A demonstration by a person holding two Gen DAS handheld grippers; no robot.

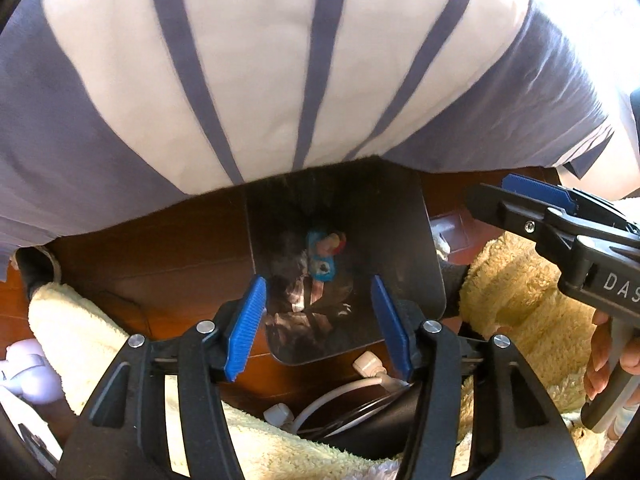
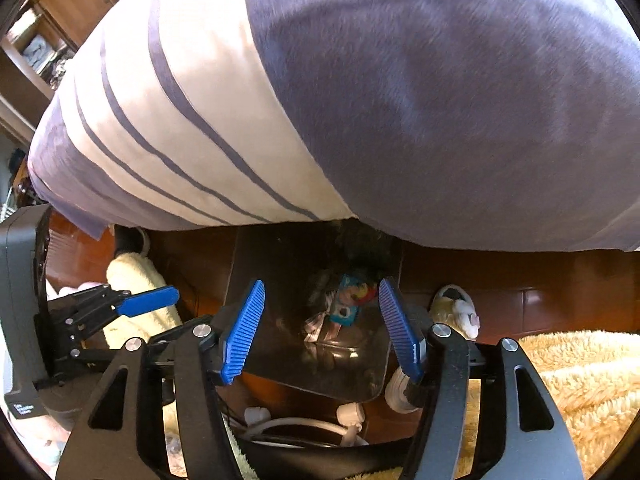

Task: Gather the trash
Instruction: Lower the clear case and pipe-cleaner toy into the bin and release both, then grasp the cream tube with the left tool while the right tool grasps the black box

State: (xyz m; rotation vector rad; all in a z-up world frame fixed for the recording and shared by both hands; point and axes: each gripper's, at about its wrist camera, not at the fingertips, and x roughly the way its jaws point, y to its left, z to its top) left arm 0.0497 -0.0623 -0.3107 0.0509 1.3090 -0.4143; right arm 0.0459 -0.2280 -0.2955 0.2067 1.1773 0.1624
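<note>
Trash, a blue wrapper (image 1: 322,260) among crumpled scraps, lies inside the dark bin (image 1: 424,264) on the floor, so we keep both tongs (image 1: 318,328) (image 2: 320,330) spread, empty, centred above its mouth.

Legible text: white capitals "DAS", cut off by the frame edge, on the black body of the right gripper (image 1: 524,196); small white label (image 2: 22,409) on a grey device housing, lettering too small to read

Wrapper (image 2: 346,300) in bin (image 2: 256,264) (dark).
</note>
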